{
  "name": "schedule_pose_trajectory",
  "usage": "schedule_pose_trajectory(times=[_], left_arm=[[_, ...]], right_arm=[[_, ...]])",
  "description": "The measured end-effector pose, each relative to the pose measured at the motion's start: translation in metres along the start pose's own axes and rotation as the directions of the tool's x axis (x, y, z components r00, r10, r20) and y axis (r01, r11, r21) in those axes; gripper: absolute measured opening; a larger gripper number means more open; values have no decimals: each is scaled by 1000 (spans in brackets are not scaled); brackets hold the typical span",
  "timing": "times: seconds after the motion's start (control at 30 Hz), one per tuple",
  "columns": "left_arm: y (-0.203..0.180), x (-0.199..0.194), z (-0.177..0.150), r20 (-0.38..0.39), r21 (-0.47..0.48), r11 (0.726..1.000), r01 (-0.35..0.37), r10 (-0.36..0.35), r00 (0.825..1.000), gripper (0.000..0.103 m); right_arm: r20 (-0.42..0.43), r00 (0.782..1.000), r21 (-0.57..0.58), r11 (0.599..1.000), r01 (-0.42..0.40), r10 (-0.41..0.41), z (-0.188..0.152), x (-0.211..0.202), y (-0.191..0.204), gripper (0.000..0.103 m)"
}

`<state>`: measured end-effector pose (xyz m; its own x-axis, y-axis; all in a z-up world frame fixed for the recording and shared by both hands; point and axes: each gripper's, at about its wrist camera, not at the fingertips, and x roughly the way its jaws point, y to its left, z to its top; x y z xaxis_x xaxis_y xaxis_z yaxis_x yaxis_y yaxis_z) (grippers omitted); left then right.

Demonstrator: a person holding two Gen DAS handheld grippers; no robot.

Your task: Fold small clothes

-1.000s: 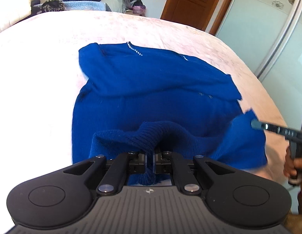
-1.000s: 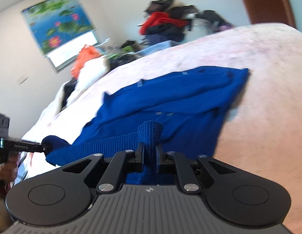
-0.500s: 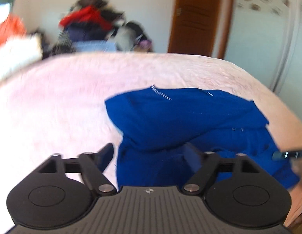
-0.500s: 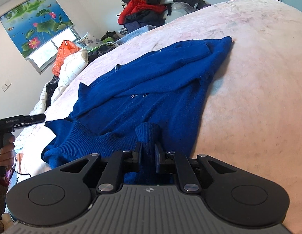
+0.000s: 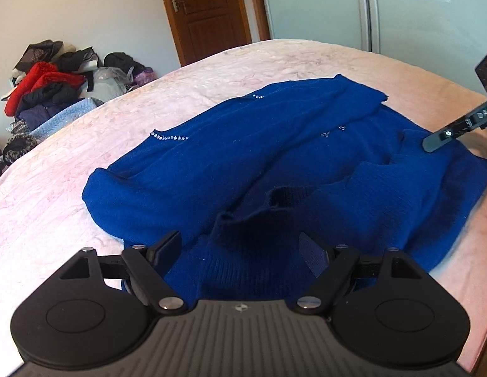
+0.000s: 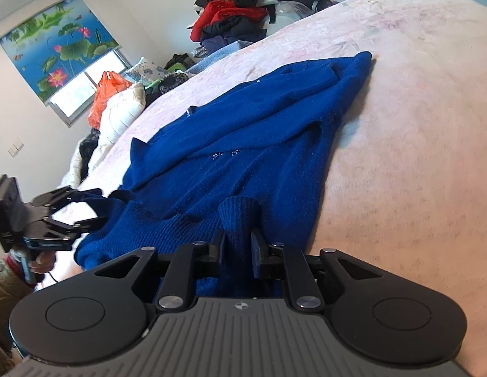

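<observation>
A royal-blue knitted sweater (image 5: 275,157) with small rhinestone trim lies partly folded on the pink bed (image 5: 55,188); it also shows in the right wrist view (image 6: 243,132). My left gripper (image 5: 243,248) is open and empty, its jaws wide apart just above the sweater's near ribbed hem. My right gripper (image 6: 238,245) is shut on a bunched ribbed fold of the sweater's hem (image 6: 238,216). The right gripper's finger tip shows at the right edge of the left wrist view (image 5: 447,133). The open left gripper shows at the left of the right wrist view (image 6: 89,207).
A pile of clothes (image 5: 48,84) lies at the bed's far side, also visible in the right wrist view (image 6: 237,22). A wooden door (image 5: 209,12) and a sliding wardrobe (image 5: 385,6) stand behind. An orange bag (image 6: 106,94) and a white pillow (image 6: 121,110) lie near the window.
My left gripper has opened and let go of the sweater hem, then drawn back and swung round. My right gripper has kept its hold and lowered its fold toward the bed.
</observation>
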<state>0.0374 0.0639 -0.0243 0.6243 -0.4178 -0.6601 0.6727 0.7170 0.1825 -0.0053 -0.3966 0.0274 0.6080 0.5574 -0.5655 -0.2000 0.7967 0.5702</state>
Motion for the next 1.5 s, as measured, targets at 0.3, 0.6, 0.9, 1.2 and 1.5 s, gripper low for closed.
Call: schedule_pose_trajectory(times=[0.3,0.6,0.9,1.2,1.5], left_arm=[[5,11,2,-55,-71,997,10,-14,998,18],[8,19,-4,-37,-81,997,11,-14,999,18],[3,-10,3,-23,-151,987,-61,58,998,5],[11,-75,21,131,-257,956,-141,179,975,5],[16,-139,55,320,-321,934,-158,264,910,5]], right_arm=[[11,998,-4,998,-55,55,-1,3,5,53],[-16,999,-78,996,-33,32,0,6,17,43],[43,998,-114,992,46,-41,1,-5,30,13],[237,970,-235,965,113,-56,22,-38,70,13],[447,893,-342,912,226,-54,45,-70,109,13]])
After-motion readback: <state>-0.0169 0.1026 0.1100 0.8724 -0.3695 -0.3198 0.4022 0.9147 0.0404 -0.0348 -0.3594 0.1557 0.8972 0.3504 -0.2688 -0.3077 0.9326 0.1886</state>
